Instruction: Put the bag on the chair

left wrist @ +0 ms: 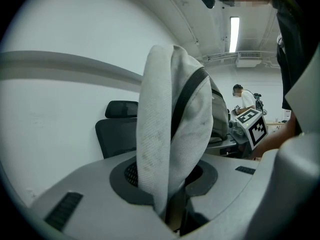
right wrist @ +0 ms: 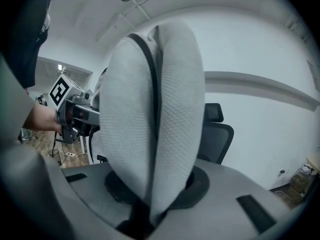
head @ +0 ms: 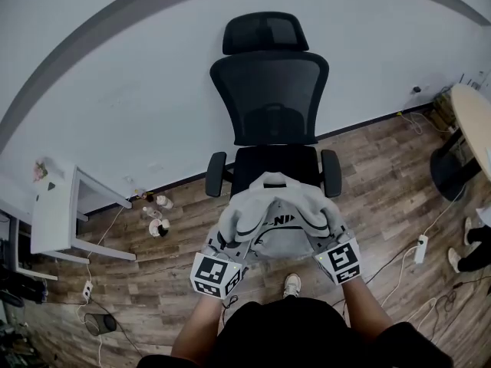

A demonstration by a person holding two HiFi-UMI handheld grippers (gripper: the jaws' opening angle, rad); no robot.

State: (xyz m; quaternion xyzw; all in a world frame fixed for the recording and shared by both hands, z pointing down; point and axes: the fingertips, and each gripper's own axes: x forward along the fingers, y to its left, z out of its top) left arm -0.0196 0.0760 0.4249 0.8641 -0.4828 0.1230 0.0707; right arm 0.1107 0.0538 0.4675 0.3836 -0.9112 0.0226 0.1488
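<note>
A light grey bag with black trim hangs in the air in front of the black office chair, over the front edge of its seat. My left gripper is shut on the bag's left side, where a padded strap fills the jaws. At the bag's right side my right gripper is shut on another padded fold. In the left gripper view the chair's headrest shows behind the strap. The chair back shows in the right gripper view.
The chair stands against a white wall on a wooden floor. A white desk is at the left, with small items on the floor beside it. A round table and cables lie at the right. A person stands far off.
</note>
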